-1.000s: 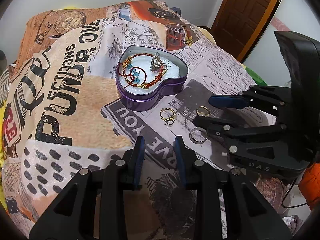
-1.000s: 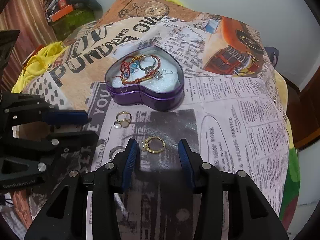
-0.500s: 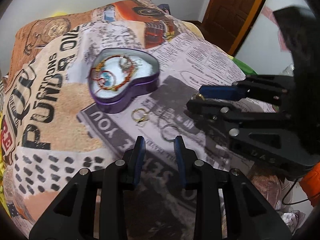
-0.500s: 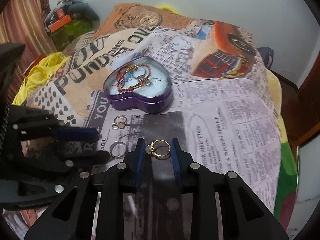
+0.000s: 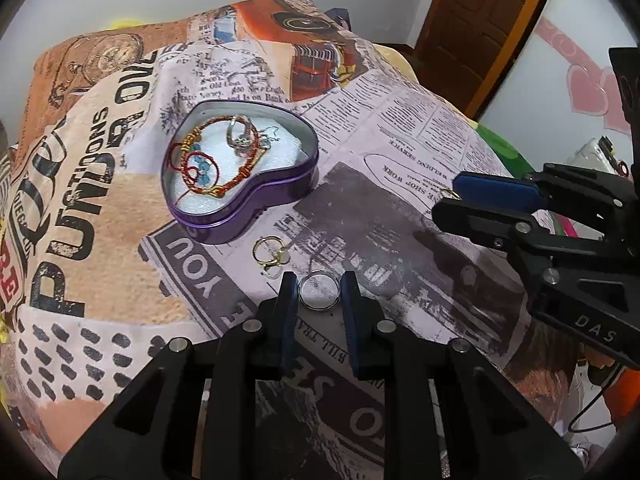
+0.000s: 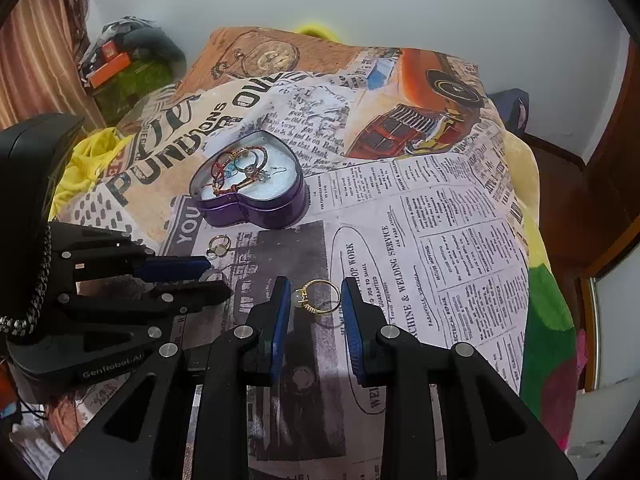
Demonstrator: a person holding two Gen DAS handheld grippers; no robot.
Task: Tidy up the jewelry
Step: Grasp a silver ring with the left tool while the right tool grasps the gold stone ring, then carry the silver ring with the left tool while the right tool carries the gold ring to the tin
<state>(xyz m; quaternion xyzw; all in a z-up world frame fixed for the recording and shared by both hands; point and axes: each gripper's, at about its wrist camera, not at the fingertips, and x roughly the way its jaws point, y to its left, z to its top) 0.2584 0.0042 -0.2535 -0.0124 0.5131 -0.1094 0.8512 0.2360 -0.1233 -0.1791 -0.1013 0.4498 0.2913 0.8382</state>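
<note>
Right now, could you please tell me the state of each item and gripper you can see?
Heart tin: open, bracelets inside.
Silver ring: flat on the blanket, between left gripper fingers.
Gold stone ring: clamped in right gripper.
Gold ring: loose beside the tin.

My left tongs [image 6: 208,278] hide most of the silver ring [image 6: 207,275] in the right view; the jewelry tangled in the heart tin [image 5: 280,184] (earrings perhaps) is unreadable.
</note>
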